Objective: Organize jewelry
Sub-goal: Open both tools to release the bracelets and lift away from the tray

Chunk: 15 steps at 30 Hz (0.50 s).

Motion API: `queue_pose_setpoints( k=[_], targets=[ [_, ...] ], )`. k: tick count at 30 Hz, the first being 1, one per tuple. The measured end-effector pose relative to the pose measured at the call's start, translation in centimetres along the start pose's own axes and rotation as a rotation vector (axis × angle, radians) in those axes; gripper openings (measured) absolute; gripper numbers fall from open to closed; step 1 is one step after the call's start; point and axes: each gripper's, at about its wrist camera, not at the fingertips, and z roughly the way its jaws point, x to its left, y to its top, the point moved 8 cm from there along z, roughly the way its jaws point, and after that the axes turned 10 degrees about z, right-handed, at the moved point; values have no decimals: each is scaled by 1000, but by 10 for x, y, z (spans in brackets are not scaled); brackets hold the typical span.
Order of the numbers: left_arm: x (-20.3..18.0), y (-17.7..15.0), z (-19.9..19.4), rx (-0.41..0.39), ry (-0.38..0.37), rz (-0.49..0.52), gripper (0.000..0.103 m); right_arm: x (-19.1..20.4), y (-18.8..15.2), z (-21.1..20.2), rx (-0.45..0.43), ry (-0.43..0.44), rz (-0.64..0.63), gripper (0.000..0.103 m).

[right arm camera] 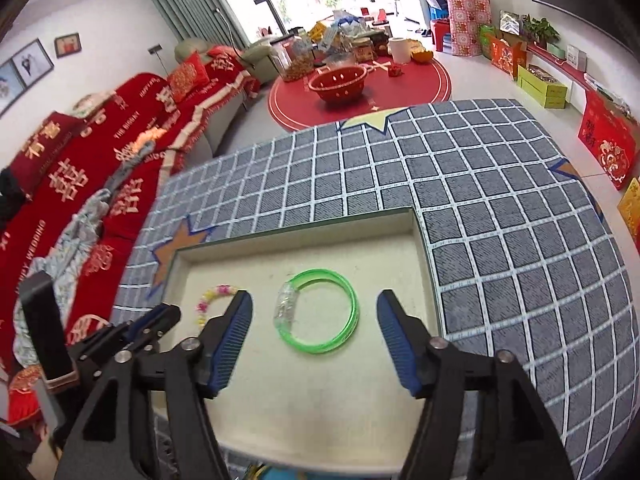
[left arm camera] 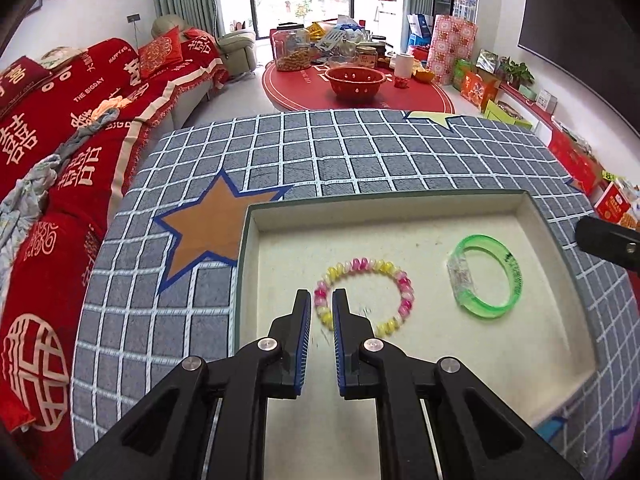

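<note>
while our left gripper (left arm camera: pixel 321 304) nearly closes astride the bead bracelet's (left arm camera: pixel 365 295) near-left rim, the green bangle (right arm camera: pixel 320 312) lies flat between our right gripper's (right arm camera: pixel 314 312) wide-open jaws.

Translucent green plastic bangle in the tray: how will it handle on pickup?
The translucent green plastic bangle keeps a clean hoop shape, so probably rigid, not floppy. Thin glossy band: likely light and somewhat slippery between the fingers. It lies flat on the cream tray, so rolling seems unlikely unless tipped on edge.

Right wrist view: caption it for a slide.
Open right gripper poised over green bangle in tray.
</note>
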Motion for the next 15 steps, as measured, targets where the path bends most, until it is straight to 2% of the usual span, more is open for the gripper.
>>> queue_pose_setpoints(
  k=[2, 3, 5, 7, 8, 9, 13, 15],
  targets=[
    [3, -7, -17, -20, 4, -36, 103, 3, -7, -22, -22, 40, 10, 82],
    [4, -10, -30, -64, 14, -55, 103, 4, -11, -32, -35, 56, 7, 82],
    [-2, -17, -42, -84, -2, -33, 103, 4, -19, -49, -62, 73, -1, 83],
    [-6, -26, -53, -102, 3, -17, 103, 1, -30, -67, -99, 74, 0, 90],
    [-8, -34, -60, -112, 3, -14, 103, -1, -35, -75, -110, 77, 6, 99],
    [-9, -42, -69, -123, 3, -20, 103, -4, -43, -84, -124, 82, 15, 103],
    [-11, -76, -102, -153, -45, -74, 103, -7, -68, -118, -181, 95, 18, 103],
    [-14, -96, -116, -161, -72, -97, 103, -8, -79, -142, -247, 103, 7, 103]
  ],
)
